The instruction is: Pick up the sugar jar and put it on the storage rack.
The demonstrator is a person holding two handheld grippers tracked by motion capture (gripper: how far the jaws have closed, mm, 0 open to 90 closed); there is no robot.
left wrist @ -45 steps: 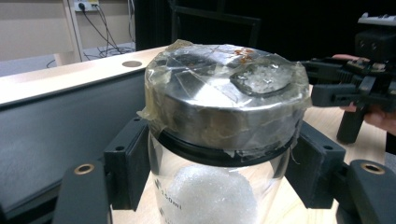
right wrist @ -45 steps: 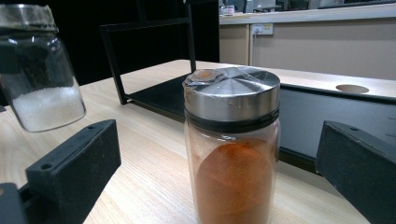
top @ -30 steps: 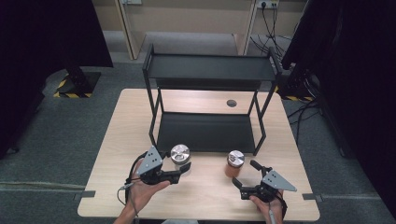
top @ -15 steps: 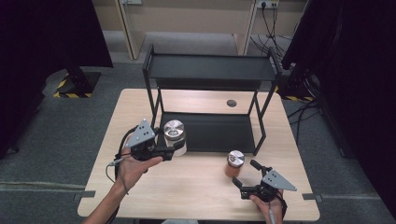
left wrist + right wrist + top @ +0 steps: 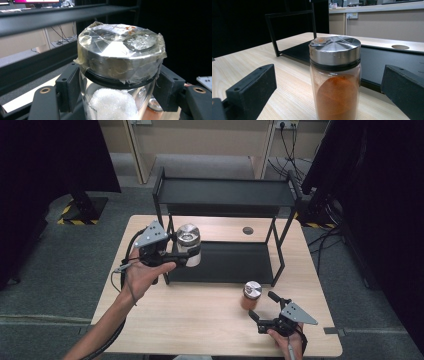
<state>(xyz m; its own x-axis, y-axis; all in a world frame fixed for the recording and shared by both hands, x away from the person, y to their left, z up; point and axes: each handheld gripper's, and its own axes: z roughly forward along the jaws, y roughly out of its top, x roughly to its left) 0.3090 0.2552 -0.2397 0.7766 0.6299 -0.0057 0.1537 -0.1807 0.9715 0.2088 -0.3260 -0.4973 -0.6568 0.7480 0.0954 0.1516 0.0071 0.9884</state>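
Left gripper [image 5: 186, 256]: clamped on the white-filled jar [image 5: 188, 244], lifted beside the rack's [image 5: 225, 195] left end.
Right gripper [image 5: 264, 311]: jaws wide, orange-filled jar [image 5: 251, 295] untouched between them, near the table's [image 5: 200, 320] front right corner.

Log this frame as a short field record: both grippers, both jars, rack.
left gripper: shut on the white-filled jar, held in the air at the rack's left end
white-filled jar: upright, metal lid taped over
right gripper: open, near the table's front edge
orange spice jar: stands on the table, between the open jaws, untouched
rack: black, two tiers, both bare
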